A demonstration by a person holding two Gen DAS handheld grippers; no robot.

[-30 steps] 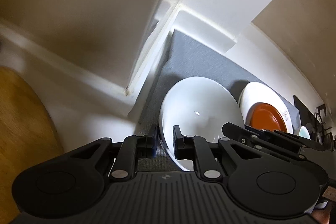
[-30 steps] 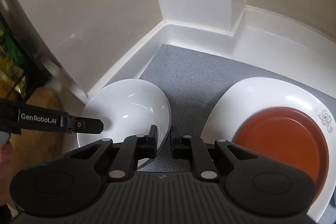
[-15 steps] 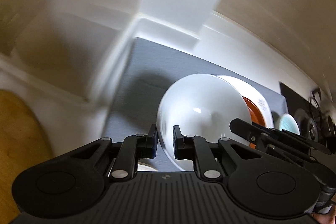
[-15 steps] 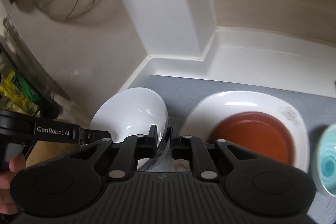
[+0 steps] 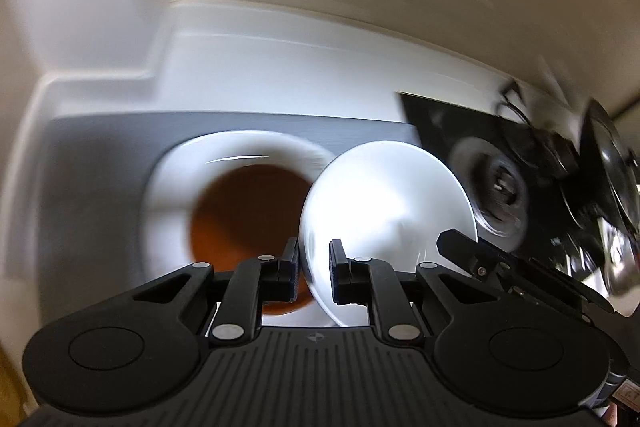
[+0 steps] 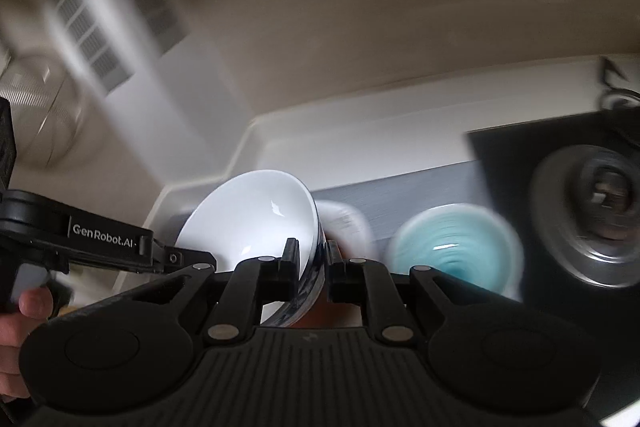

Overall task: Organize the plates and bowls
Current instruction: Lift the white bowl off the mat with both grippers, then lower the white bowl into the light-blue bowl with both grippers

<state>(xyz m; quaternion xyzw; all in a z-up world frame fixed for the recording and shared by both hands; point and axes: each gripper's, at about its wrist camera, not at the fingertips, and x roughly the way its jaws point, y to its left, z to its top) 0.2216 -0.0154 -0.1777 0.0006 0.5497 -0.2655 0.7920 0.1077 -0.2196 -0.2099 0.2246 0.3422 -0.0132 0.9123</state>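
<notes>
Two tongs, left [image 5: 314,269] and right [image 6: 308,269], both clamp the rim of one white bowl [image 5: 386,211], held tilted above the grey mat [image 5: 100,163]. White plate with orange centre [image 5: 240,211] lies on the mat beneath; teal bowl [image 6: 456,247] sits nearby on the worktop.

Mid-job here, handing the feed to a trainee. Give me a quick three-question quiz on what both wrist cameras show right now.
1. True or false: the left gripper and the right gripper each clamp the rim of the same white bowl.
2. What lies on the white plate: A) a rust-orange plate, B) a fork, C) a sponge?
3. Fill in: right of the white bowl in the right wrist view sits a ____ bowl on the grey mat.

Key: 1 true; 2 A; 3 turquoise.
</notes>
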